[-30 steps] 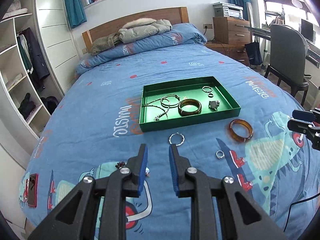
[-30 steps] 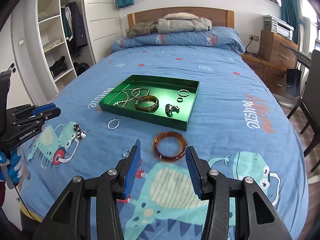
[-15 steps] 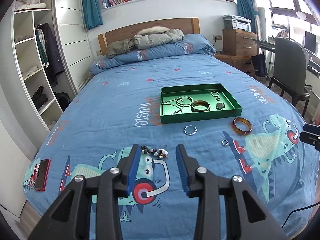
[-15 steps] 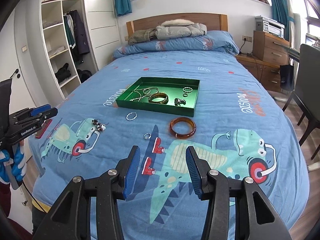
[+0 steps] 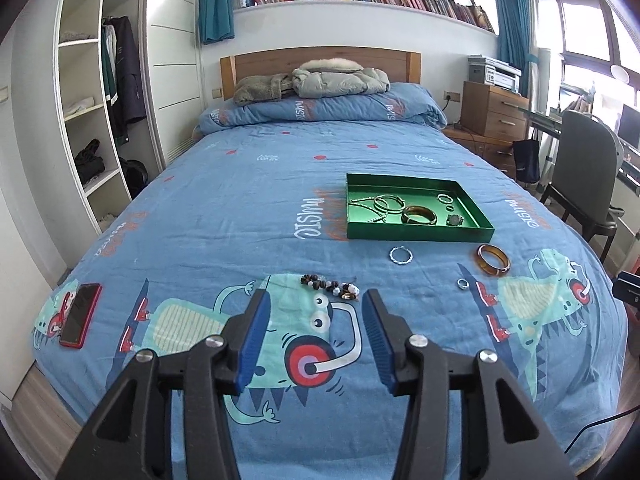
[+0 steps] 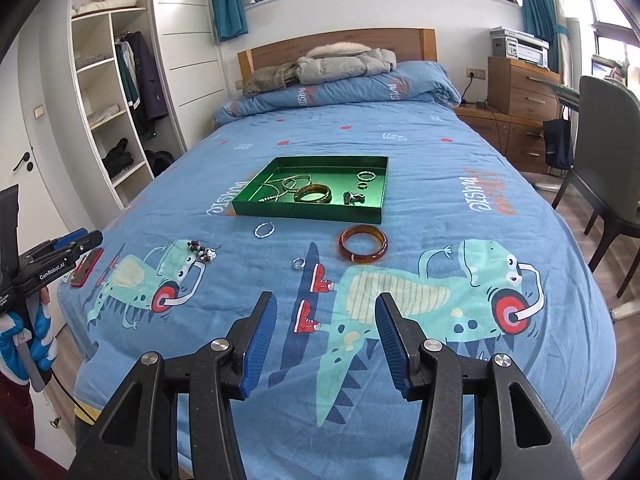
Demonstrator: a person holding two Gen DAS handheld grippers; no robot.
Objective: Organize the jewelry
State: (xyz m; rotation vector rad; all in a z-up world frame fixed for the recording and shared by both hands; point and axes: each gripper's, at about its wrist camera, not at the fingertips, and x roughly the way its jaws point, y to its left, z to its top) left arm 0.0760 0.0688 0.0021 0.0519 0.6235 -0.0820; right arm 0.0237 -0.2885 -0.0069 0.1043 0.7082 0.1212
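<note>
A green tray (image 5: pixel 416 234) (image 6: pixel 304 213) on the blue bedspread holds a brown bangle, chains and rings. On the cover in front of it lie a silver twisted bracelet (image 5: pixel 400 256) (image 6: pixel 264 229), an amber bangle (image 5: pixel 493 265) (image 6: pixel 363 244), a small silver ring (image 5: pixel 462 284) (image 6: pixel 297 263) and a beaded bracelet (image 5: pixel 330 287) (image 6: pixel 202 250). My left gripper (image 5: pixel 316 300) hovers over the bed's near end, just short of the beads; its jaws are opening with nothing between them. My right gripper (image 6: pixel 324 302) is well short of the amber bangle, its jaws opening and empty.
A red phone (image 5: pixel 80 315) (image 6: pixel 86 267) lies at the bed's near left corner. Folded quilt and jackets (image 5: pixel 320 80) sit at the headboard. Open wardrobe shelves (image 5: pixel 84 112) stand left; a wooden dresser (image 5: pixel 492 112) and chair (image 5: pixel 584 176) stand right. A gloved hand (image 6: pixel 28 340) holds the left gripper.
Both grippers have drawn back from the tray toward the foot of the bed. The left jaws have spread wider; the right jaws have widened slightly. The jewelry has not moved.
</note>
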